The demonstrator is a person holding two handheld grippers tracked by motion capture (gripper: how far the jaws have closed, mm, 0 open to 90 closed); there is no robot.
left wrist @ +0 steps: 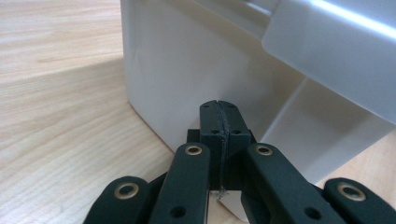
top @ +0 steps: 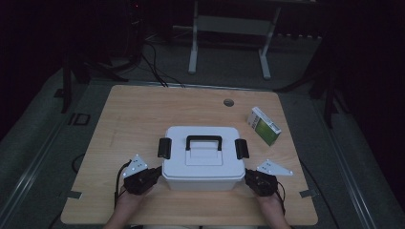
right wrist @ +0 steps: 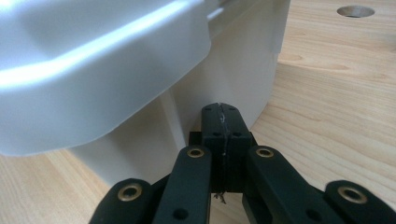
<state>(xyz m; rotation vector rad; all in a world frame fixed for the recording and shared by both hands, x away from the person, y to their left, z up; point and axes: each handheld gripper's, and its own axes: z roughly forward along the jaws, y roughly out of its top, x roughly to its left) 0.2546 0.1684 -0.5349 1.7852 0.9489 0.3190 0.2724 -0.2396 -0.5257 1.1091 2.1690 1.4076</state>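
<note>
A white plastic storage box (top: 200,160) with a black handle (top: 204,141) and two black side latches sits in the middle of the wooden table (top: 129,114). My left gripper (top: 157,174) is shut, its tips right at the box's left side wall (left wrist: 187,70) near the front corner. My right gripper (top: 247,175) is shut too, its tips close against the box's right side wall (right wrist: 224,79) under the lid's rim. Nothing is between either pair of jaws. Whether the tips touch the box I cannot tell.
A small green and white carton (top: 263,125) lies on the table to the back right of the box. A round cable hole (top: 229,102) sits near the far edge. A white desk frame (top: 229,43) stands on the floor beyond.
</note>
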